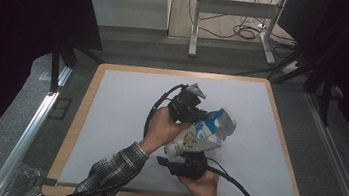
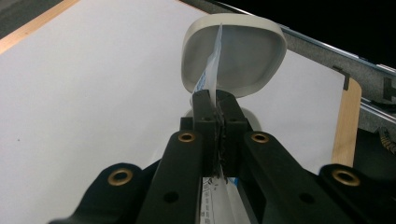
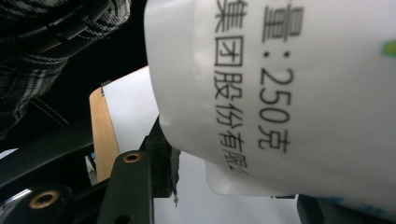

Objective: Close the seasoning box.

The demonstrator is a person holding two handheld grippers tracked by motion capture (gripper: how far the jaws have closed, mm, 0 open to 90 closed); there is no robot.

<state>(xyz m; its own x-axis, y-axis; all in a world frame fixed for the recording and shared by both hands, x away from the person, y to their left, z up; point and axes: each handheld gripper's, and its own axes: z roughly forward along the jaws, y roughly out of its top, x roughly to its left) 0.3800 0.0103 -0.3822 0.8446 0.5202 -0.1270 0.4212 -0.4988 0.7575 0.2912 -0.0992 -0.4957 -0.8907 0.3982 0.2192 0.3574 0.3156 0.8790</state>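
Left gripper (image 2: 215,100) pinched the white bottle's (image 1: 202,131) label edge (image 2: 211,70); right gripper (image 1: 189,164) clamped its body (image 3: 289,93). Peeling slowly, straight, seemed wisest

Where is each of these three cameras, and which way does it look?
High view: above the person's side, facing forward and down on the table; both hands and a plaid sleeve show.
Left gripper view: on the left tongs, looking along black jaws pinched on the cup's foil lid.
Right gripper view: on the right tongs, close against the cup; the sleeve shows.
All three share the cup and table.
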